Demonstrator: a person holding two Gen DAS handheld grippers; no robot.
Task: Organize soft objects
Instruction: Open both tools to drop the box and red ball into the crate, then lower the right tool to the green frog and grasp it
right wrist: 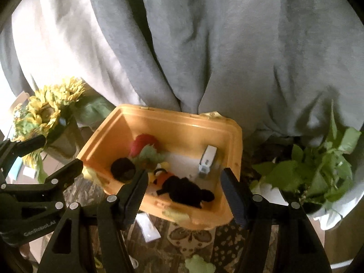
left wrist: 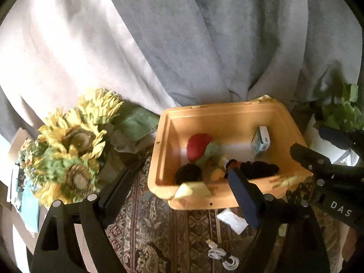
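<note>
Now we see our left gripper (left wrist: 177, 193) and right gripper (right wrist: 184, 193) both wide open and holding nothing, above the near rim of the yellow bin (right wrist: 182, 122). Soft toys (right wrist: 182, 188) lie inside it. Curtains (right wrist: 204, 45) crowd its far edge.

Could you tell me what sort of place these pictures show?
Probably a lived-in room at home: a table under a patterned cloth, a bunch of sunflowers, a leafy houseplant and grey drapery behind the yellow bin.
</note>
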